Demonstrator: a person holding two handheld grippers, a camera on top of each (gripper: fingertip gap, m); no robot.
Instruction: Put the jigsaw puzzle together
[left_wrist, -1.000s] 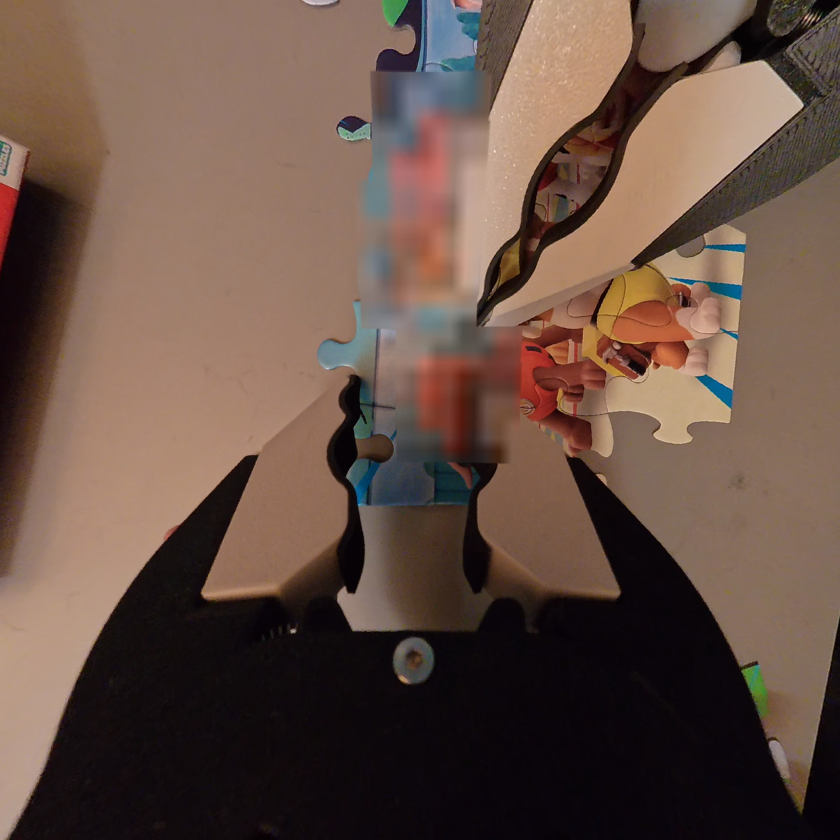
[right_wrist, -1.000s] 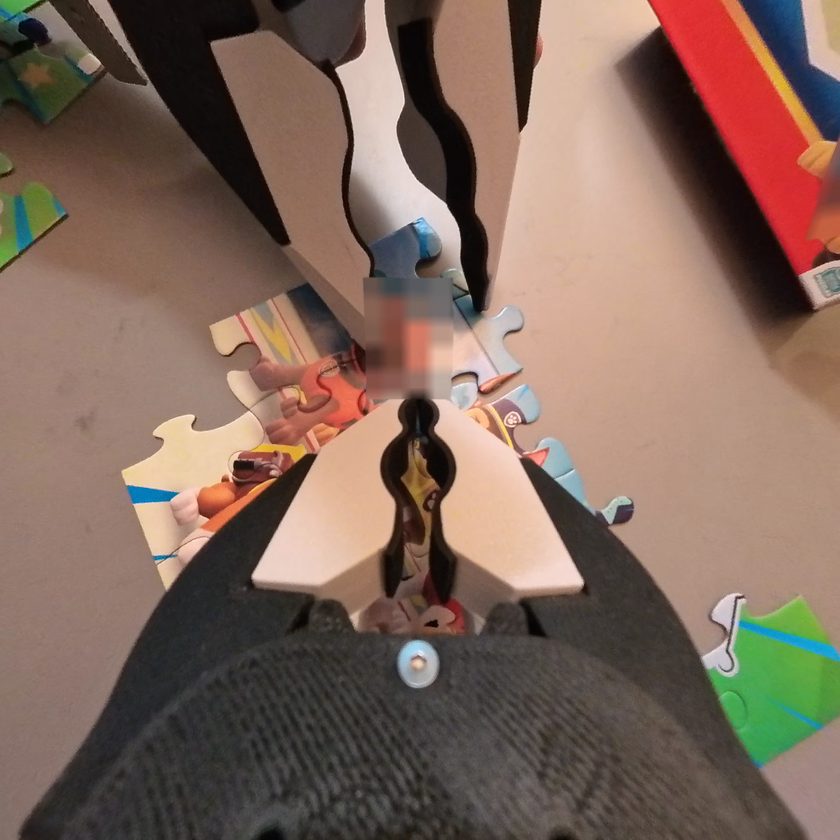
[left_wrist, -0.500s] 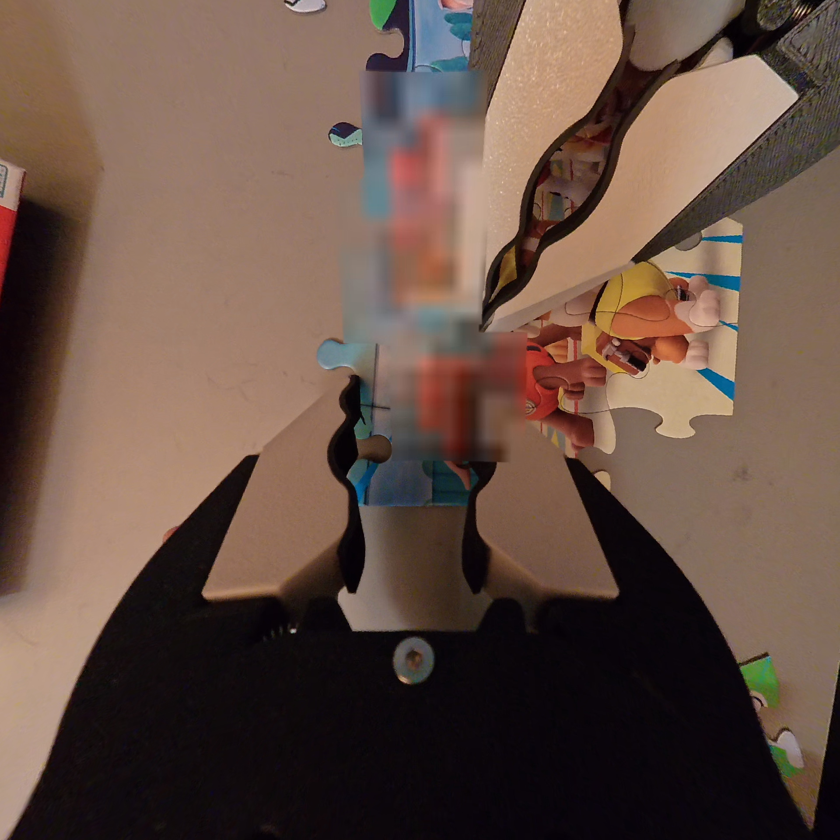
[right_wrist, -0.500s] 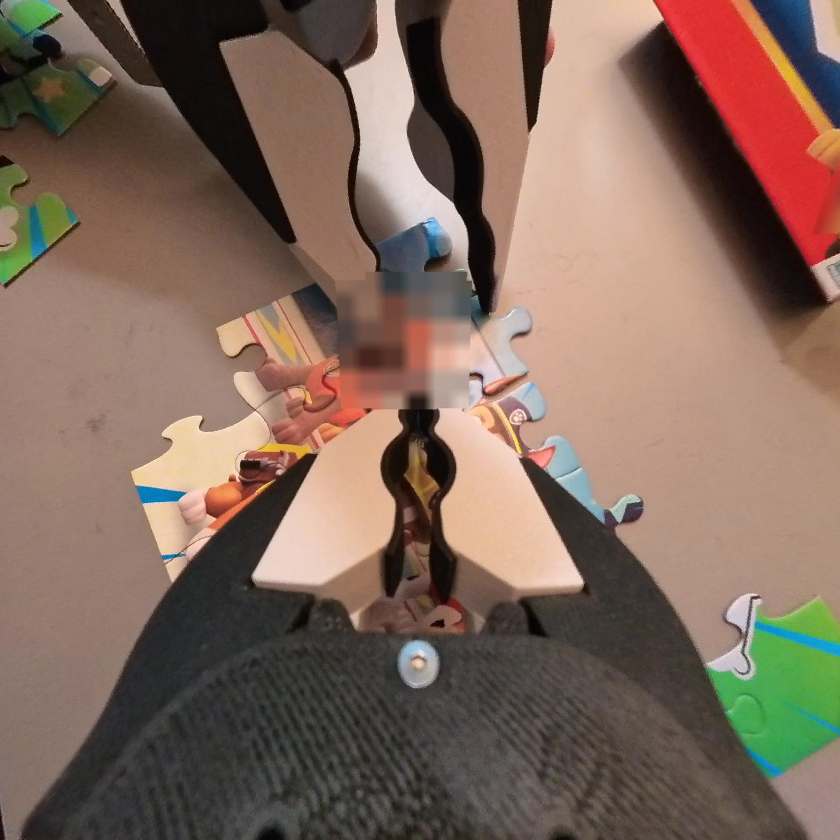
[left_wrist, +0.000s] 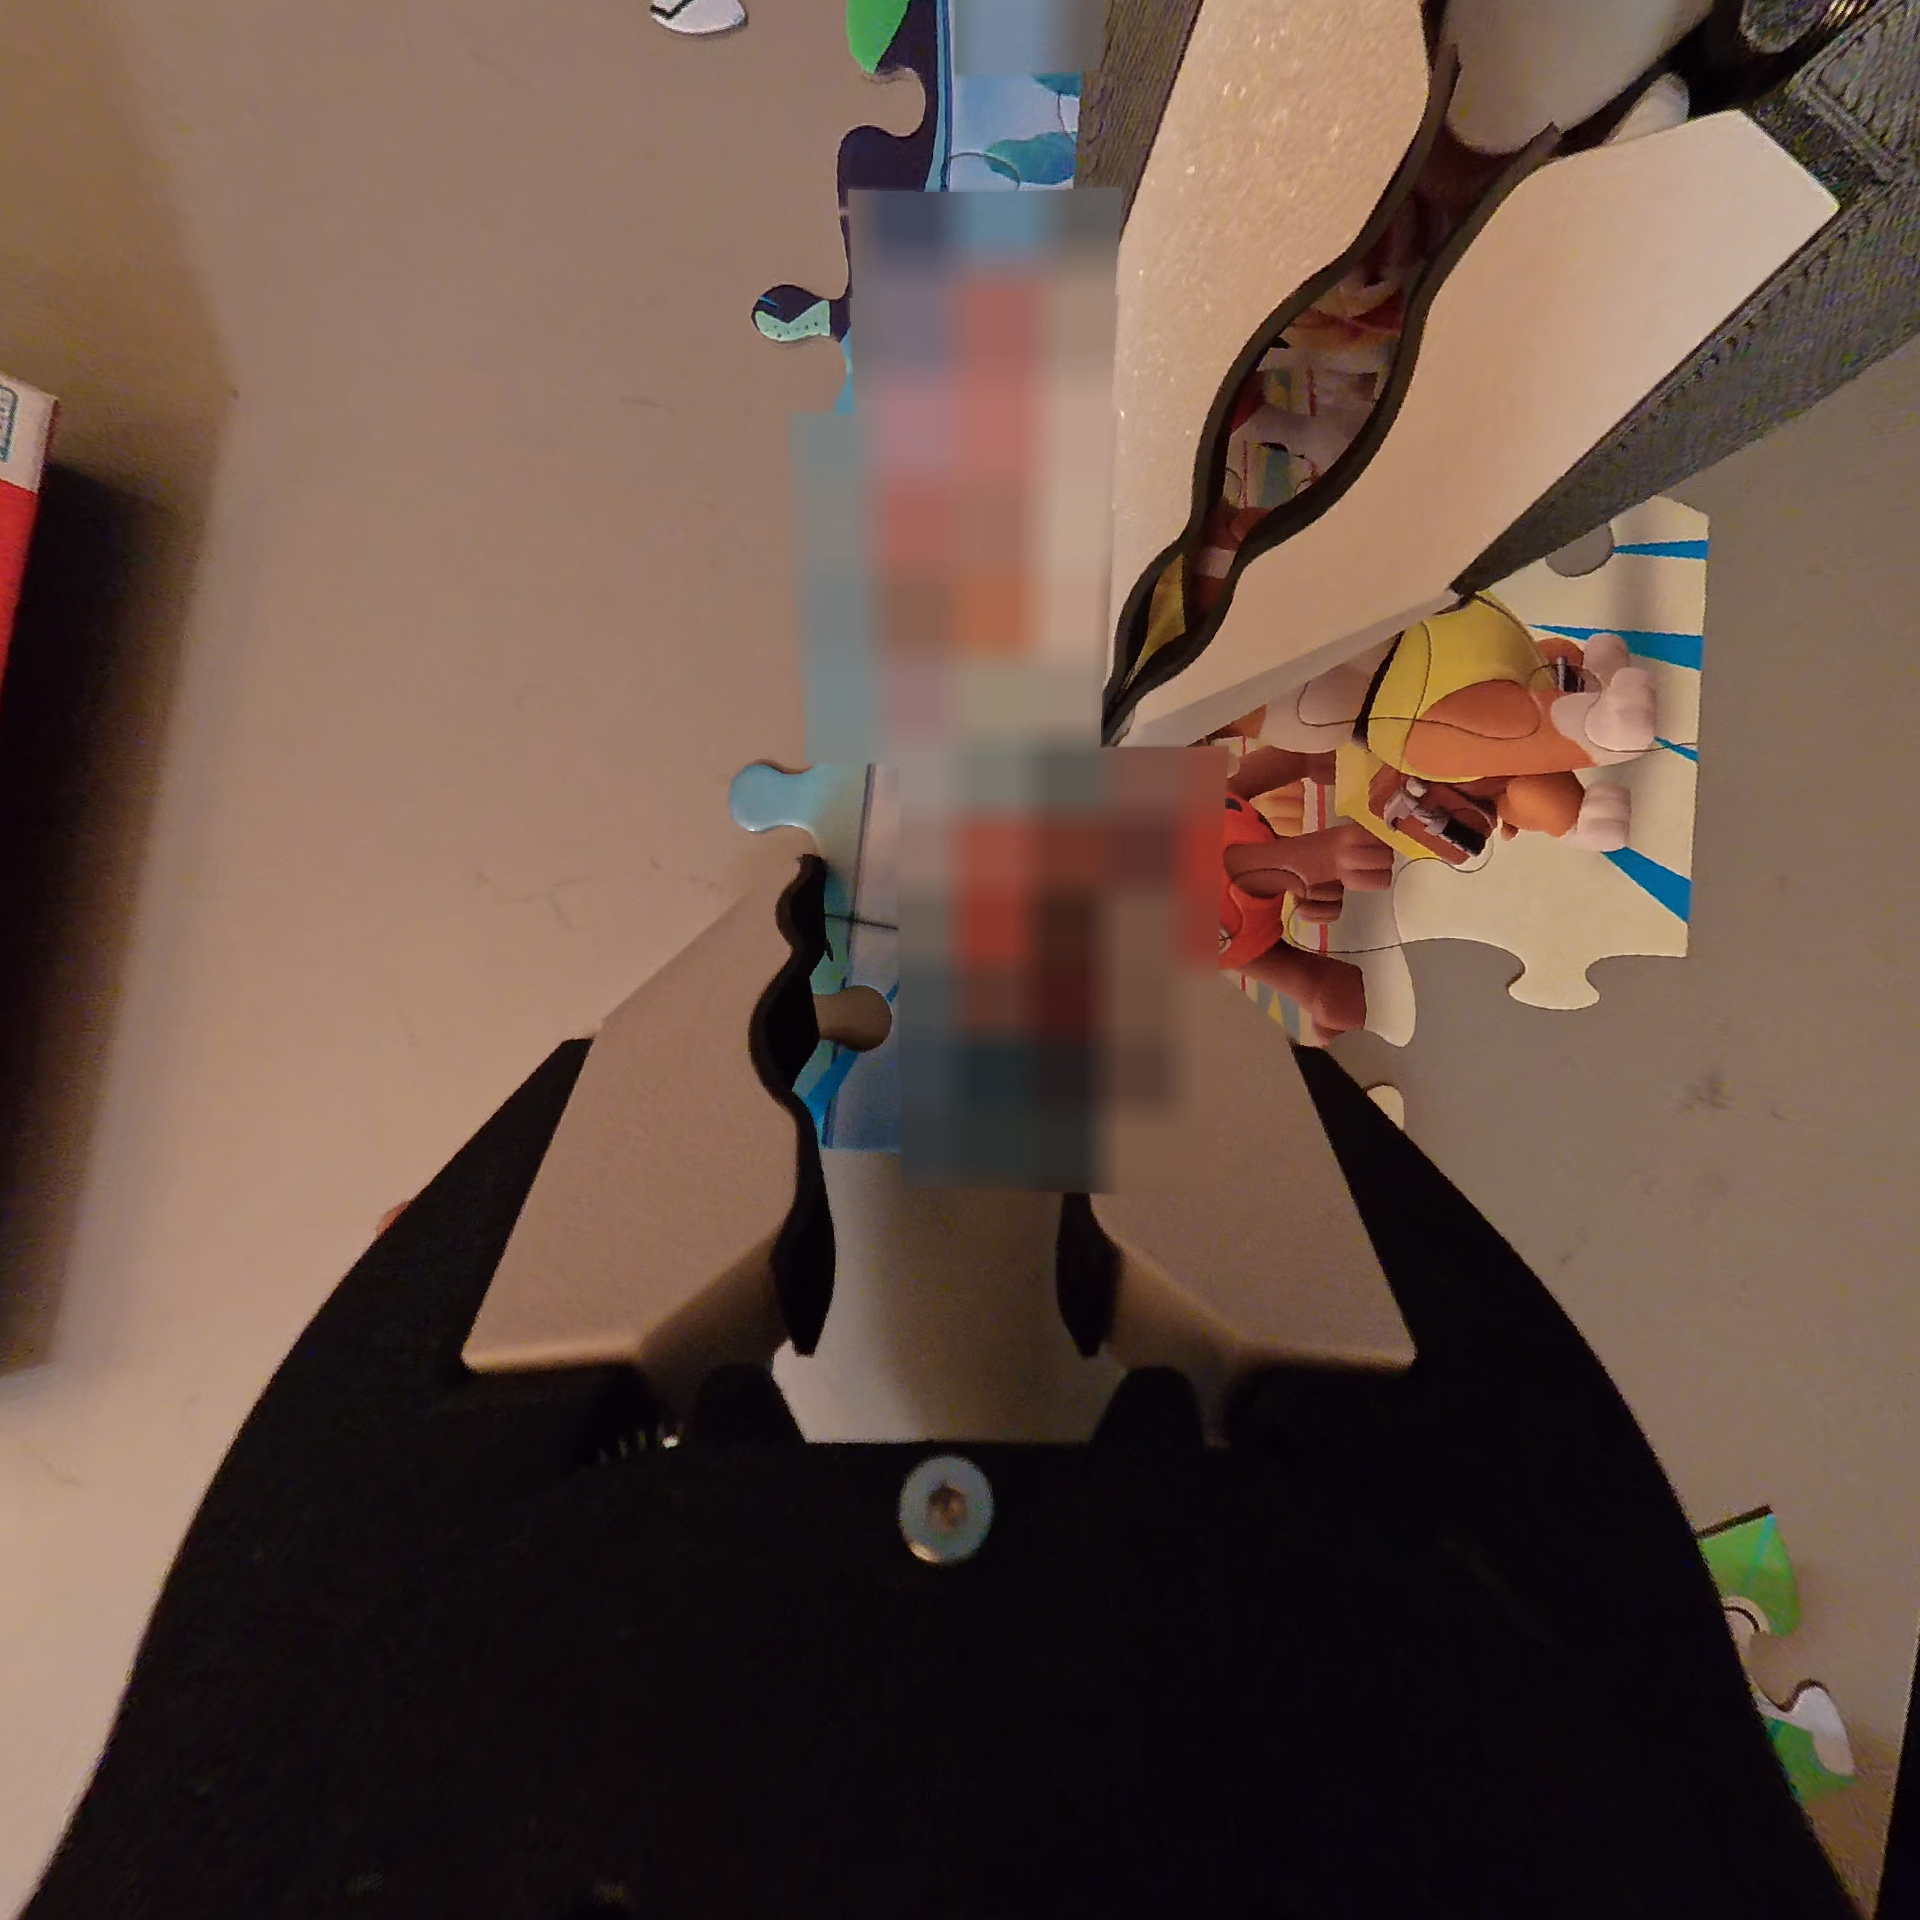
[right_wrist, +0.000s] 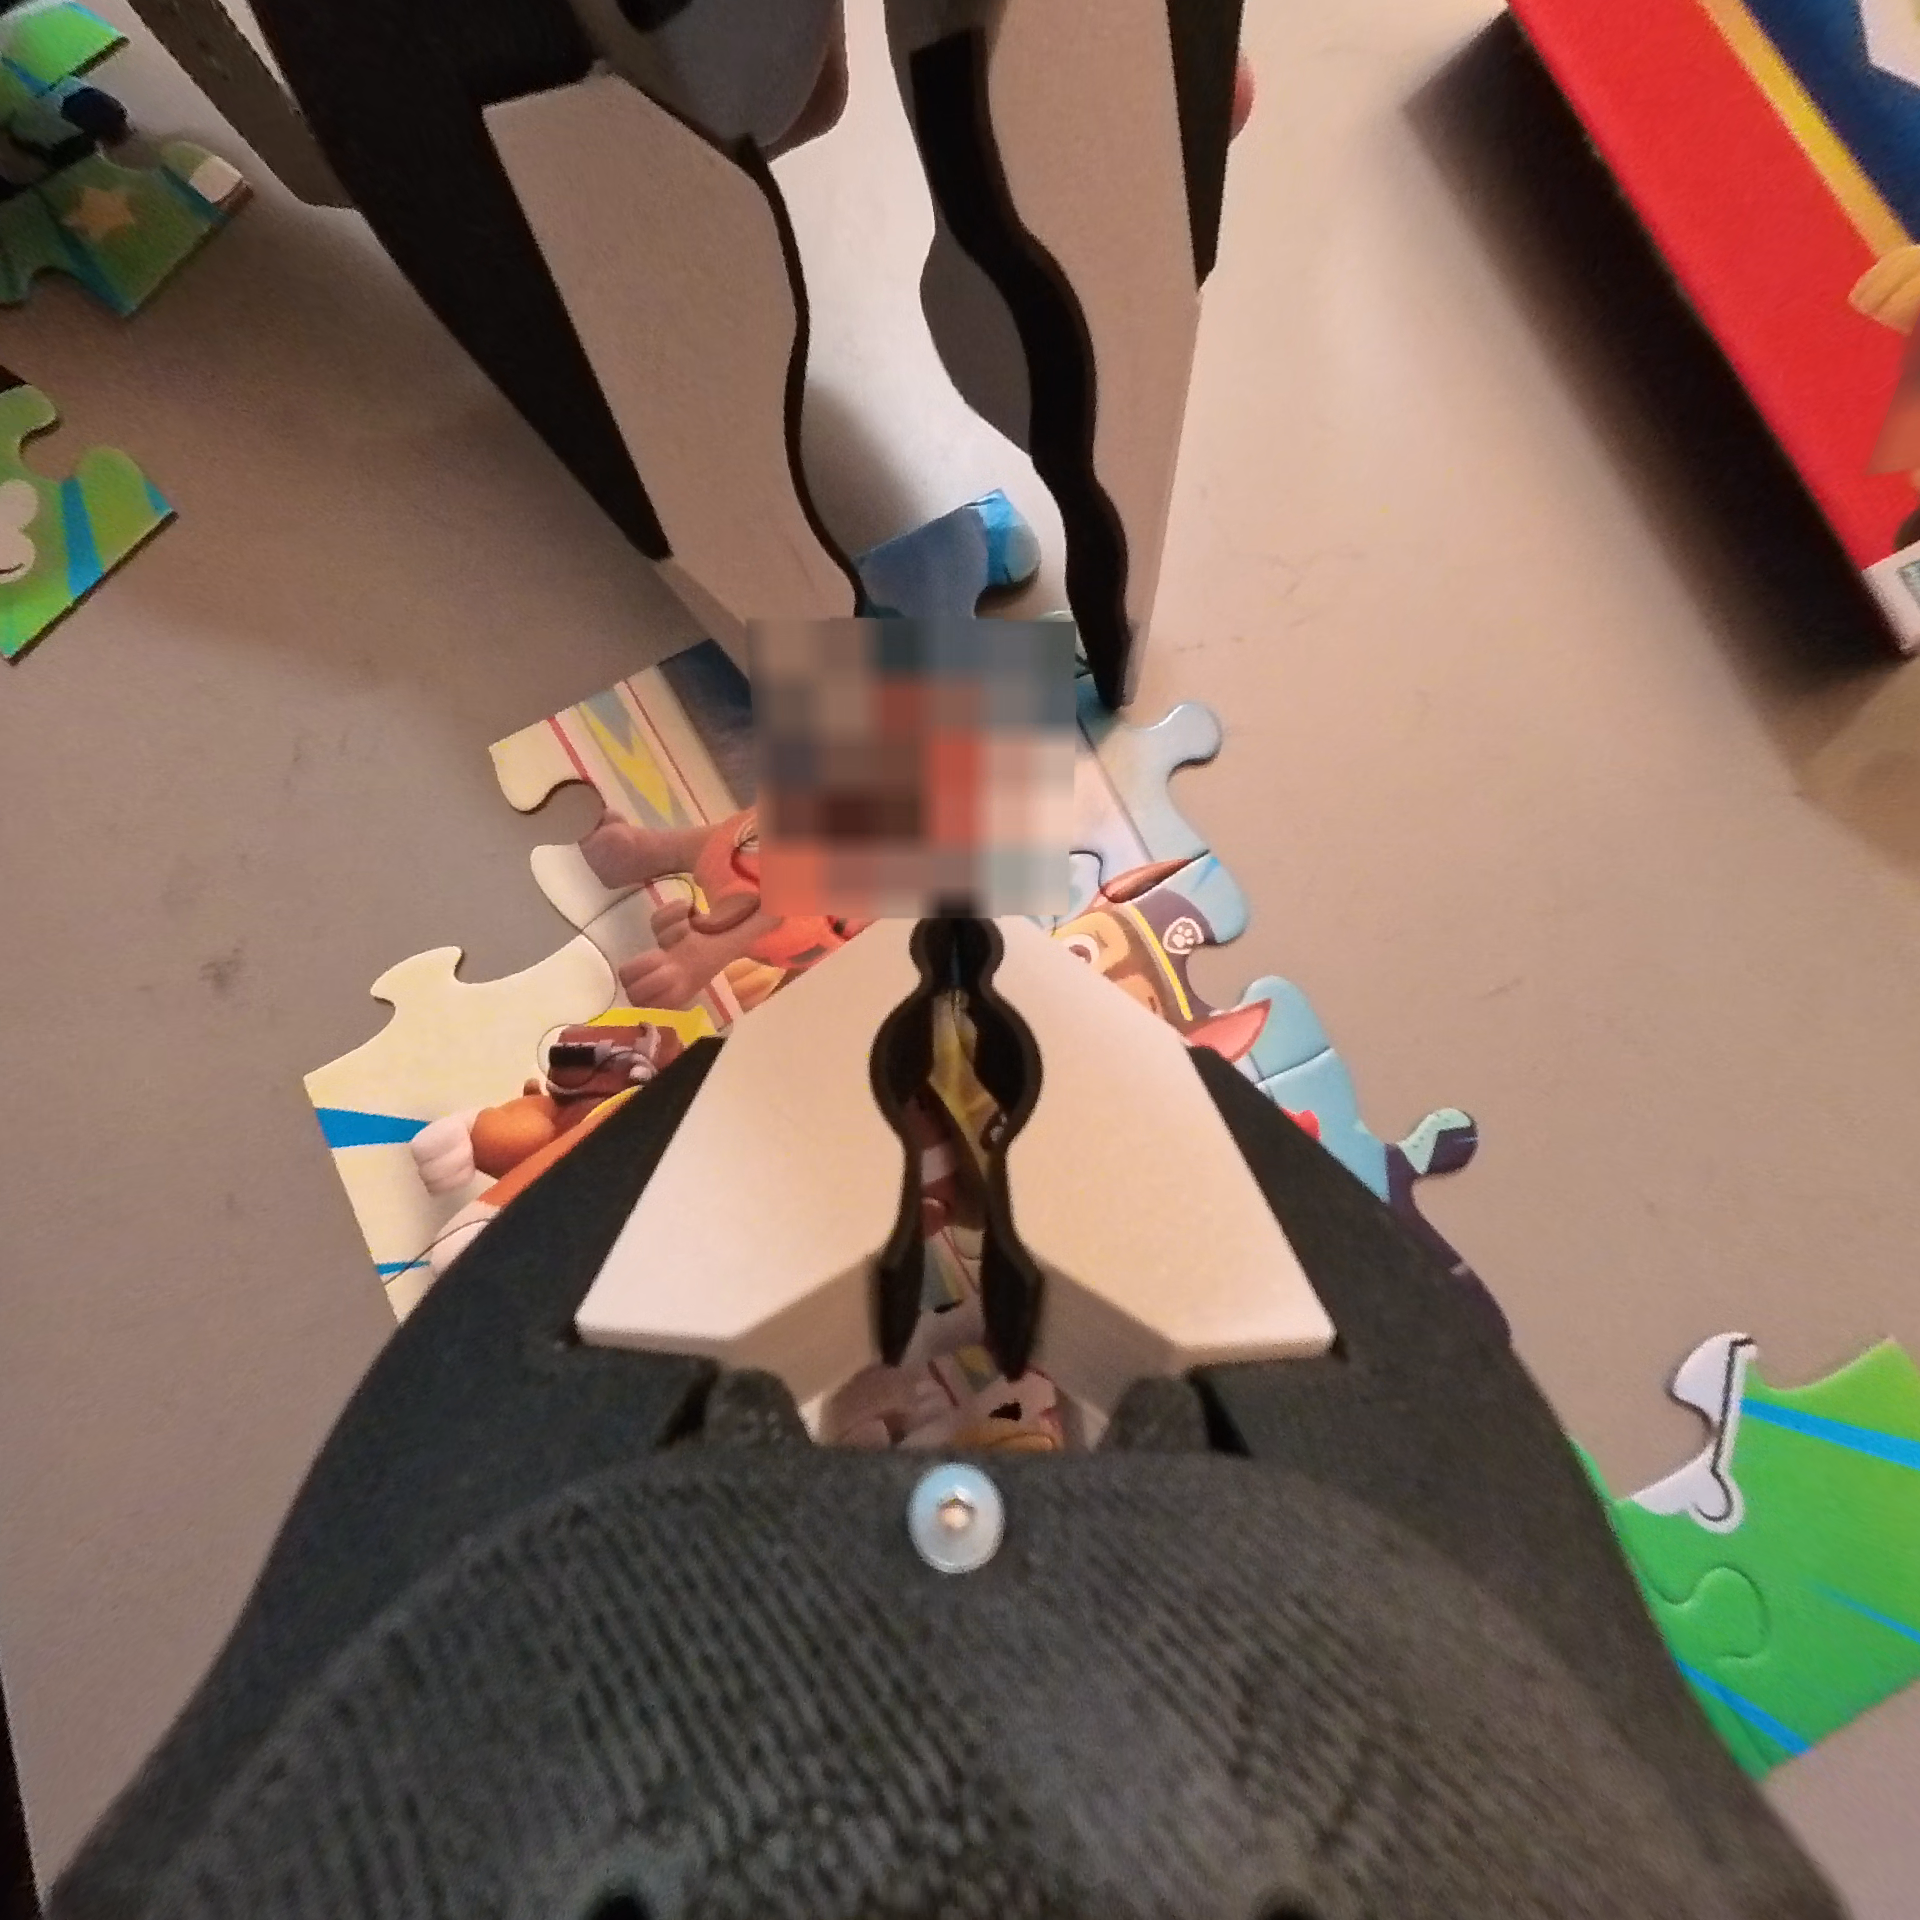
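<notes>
The left gripper (left_wrist: 966, 935) stood open over the near edge of a partly joined puzzle (left_wrist: 1538, 831) lying flat on the beige tabletop (left_wrist: 468, 623), its fingers (right_wrist: 1101, 582) straddling a blue piece and its tips down at the puzzle. The right gripper (right_wrist: 956, 925) faced it with its jaws closed, tips together above the puzzle's middle and nothing between them. Loose green pieces (right_wrist: 1808, 1538) lay apart toward the tabletop's edges, and a red box (right_wrist: 1745, 260) sat off to one side.
</notes>
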